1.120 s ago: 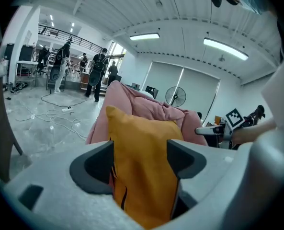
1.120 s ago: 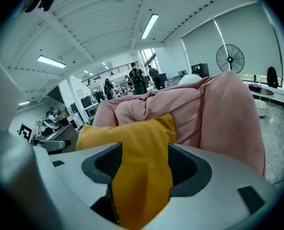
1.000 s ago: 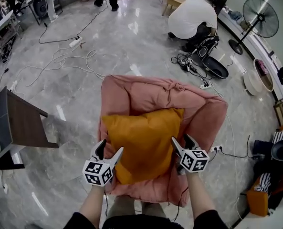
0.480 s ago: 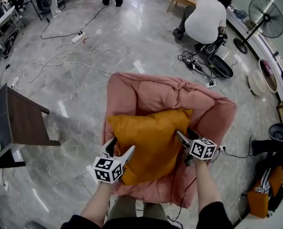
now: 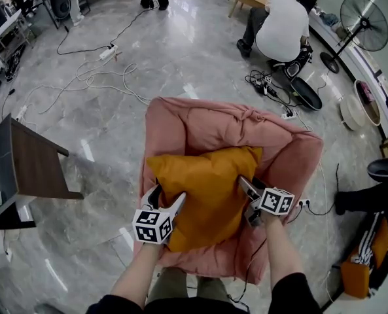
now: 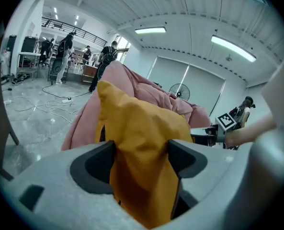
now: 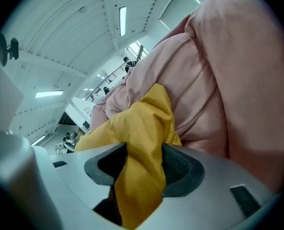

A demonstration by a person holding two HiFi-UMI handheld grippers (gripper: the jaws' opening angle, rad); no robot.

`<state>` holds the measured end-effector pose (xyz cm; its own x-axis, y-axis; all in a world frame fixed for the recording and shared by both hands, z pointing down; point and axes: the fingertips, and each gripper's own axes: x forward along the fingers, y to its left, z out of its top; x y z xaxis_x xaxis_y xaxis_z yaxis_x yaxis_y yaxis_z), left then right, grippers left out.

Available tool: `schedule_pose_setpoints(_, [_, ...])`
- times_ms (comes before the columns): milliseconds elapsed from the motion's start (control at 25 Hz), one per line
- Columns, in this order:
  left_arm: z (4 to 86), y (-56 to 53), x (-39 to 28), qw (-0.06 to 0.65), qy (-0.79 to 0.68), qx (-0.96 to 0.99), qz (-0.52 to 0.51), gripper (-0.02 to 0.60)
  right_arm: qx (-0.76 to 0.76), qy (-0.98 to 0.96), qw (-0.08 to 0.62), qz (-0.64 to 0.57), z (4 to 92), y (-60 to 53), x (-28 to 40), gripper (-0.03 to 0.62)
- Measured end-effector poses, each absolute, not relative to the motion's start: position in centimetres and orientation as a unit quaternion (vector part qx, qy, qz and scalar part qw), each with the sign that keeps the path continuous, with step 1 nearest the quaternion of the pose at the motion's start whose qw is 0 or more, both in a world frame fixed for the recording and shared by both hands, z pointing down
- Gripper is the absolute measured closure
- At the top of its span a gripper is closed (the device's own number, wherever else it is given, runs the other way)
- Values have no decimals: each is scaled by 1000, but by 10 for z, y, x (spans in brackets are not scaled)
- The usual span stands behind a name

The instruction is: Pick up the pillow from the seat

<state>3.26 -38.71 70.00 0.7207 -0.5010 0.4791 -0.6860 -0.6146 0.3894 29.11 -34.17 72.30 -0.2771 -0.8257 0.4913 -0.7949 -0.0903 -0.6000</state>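
The orange pillow [image 5: 207, 188] lies in the pink padded seat [image 5: 213, 126], against its far back. The left gripper [image 5: 168, 199] has its fingers clamped on the pillow's left edge; the right gripper [image 5: 249, 198] has its fingers closing on bunched fabric at the right edge. The seat stands on a grey marble floor [image 5: 148, 64], with cables [image 5: 108, 77] far left and a standing fan [image 5: 362, 33] far right.

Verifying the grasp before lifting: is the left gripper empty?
No, the orange pillow bunches between the jaws of the left gripper, touching both pads.

Mustard-yellow pillow [image 5: 210, 188], dusty pink seat [image 5: 200, 126], grey marbled floor [image 5: 180, 44], dark brown table [image 5: 33, 169]
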Motion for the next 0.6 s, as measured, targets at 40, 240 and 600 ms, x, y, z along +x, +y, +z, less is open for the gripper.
schedule_pose_setpoints(40, [701,-386,32,283,-340,882,165,221,-600,675,19,-429,722,-340,289,364])
schedule_pose_setpoints(240, [700,-377,32,294,-348,875,167,310,-602,678,-4,-421,717,-330,284,433])
schedule_pose_setpoints(600, [702,-356,22,303,-364,862,181,430,-613,688,-51,-385,710,-306,269,523])
